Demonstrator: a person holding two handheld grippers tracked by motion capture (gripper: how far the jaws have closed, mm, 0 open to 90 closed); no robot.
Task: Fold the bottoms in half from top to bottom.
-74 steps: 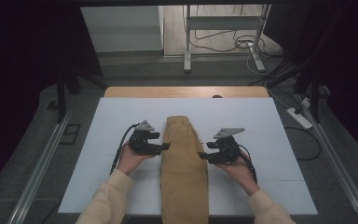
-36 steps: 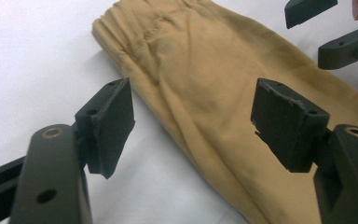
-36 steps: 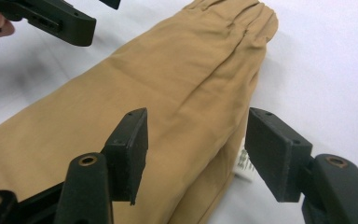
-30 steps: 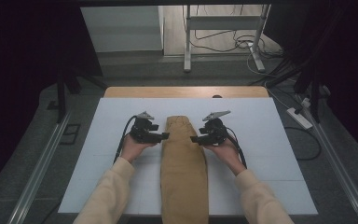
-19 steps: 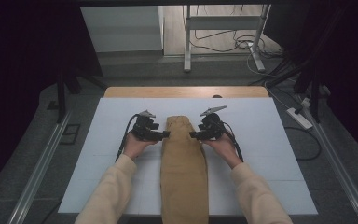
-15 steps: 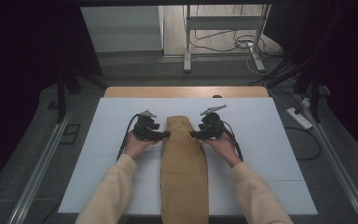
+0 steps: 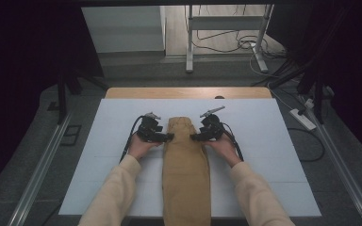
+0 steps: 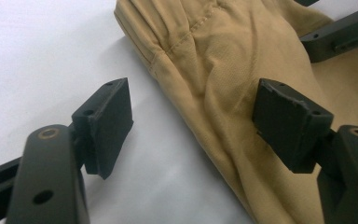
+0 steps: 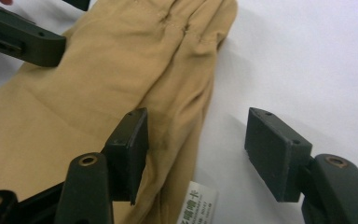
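Trousers [image 7: 186,169] of tan cloth lie folded in a long strip down the middle of the white table [image 7: 273,155], long axis running away from us, waistband at the far end, near end hanging over the table's near edge. Our left gripper [image 7: 166,137] and right gripper [image 7: 196,137] each gape wide, straddling a side edge near the waistband, grasping nothing. A white label [image 9: 200,203] shows at the right edge.

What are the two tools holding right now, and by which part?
Nothing is held. The left tool and right tool are both open, each straddling a side edge of the tan garment near its far end.
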